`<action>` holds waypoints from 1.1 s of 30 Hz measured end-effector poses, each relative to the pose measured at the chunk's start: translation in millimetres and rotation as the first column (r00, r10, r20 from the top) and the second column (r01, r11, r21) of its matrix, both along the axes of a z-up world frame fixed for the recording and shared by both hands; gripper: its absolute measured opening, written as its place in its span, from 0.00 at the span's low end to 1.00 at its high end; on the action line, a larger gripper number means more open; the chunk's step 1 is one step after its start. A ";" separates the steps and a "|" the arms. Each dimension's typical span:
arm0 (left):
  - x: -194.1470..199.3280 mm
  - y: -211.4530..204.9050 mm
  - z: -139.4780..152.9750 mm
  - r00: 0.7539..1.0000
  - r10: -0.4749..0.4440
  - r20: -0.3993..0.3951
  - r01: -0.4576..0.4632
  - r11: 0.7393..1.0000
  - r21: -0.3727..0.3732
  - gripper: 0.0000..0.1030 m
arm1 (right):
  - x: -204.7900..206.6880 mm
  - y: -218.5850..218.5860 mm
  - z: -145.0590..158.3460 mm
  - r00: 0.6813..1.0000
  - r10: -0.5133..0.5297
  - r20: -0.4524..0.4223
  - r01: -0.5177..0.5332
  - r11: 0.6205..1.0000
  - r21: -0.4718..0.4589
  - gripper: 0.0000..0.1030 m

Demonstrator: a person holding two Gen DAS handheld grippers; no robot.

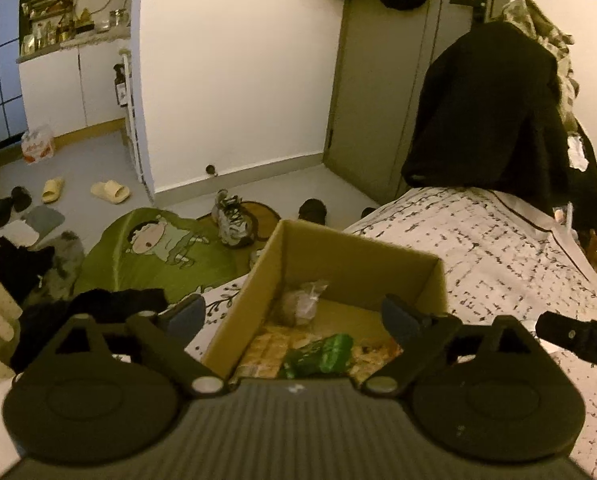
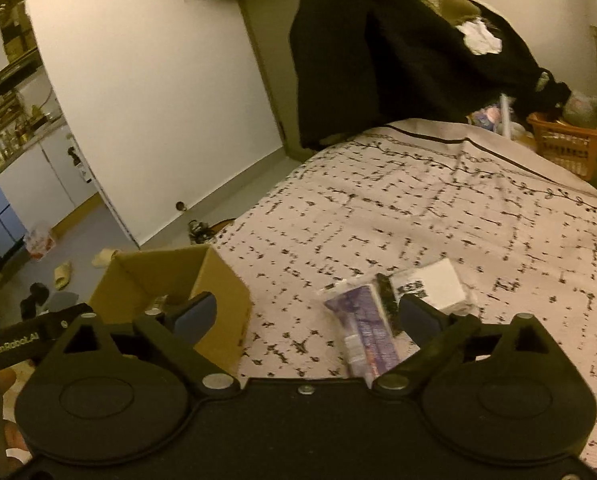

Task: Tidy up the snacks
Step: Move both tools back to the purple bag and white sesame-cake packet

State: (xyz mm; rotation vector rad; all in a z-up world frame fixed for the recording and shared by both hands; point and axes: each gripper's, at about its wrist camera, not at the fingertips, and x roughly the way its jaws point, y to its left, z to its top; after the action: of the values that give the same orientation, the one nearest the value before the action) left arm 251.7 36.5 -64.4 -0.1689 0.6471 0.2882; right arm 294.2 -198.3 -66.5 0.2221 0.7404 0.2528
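Hovering agape, left gripper (image 1: pixel 294 316) sees inside the box (image 1: pixel 338 256); right gripper (image 2: pixel 306 316), agape, sees purple packet (image 2: pixel 362 324).

One cardboard box (image 2: pixel 170 292) stands on the bed (image 2: pixel 438 208). Beside the box, on the bed, lie two packets: one purple (image 2: pixel 364 320), one white (image 2: pixel 434 284). Inside the box are one green packet (image 1: pixel 322 354) and one clear bag (image 1: pixel 302 300). Beyond the box, two yellow slippers (image 1: pixel 110 191) lie on the floor.
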 end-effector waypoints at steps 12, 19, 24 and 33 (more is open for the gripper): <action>4.9 -43.8 7.5 0.993 -0.115 0.023 0.117 0.991 -0.067 1.00 | 0.2 -46.8 -1.3 1.000 -0.025 -0.005 0.025 0.996 -0.088 0.97; 10.9 -70.0 10.9 0.991 -0.135 -0.003 0.134 0.988 -0.074 1.00 | -1.1 -61.9 -6.2 0.999 -0.028 -0.030 0.025 0.993 -0.115 1.00; 11.8 -83.1 12.7 0.989 -0.148 -0.010 0.147 0.986 -0.074 1.00 | -3.7 -66.3 -5.2 0.999 -0.045 0.000 0.045 0.989 -0.142 1.00; 11.7 -106.3 12.6 0.988 -0.154 0.017 0.155 0.986 -0.066 0.99 | 4.0 -91.1 -7.3 0.995 -0.088 -0.037 0.086 0.996 -0.037 1.00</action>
State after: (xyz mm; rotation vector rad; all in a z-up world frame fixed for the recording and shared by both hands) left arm 263.5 -69.8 -51.9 -0.1837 0.6544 0.1156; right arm 298.2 -289.3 -73.8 0.2260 0.7705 0.1531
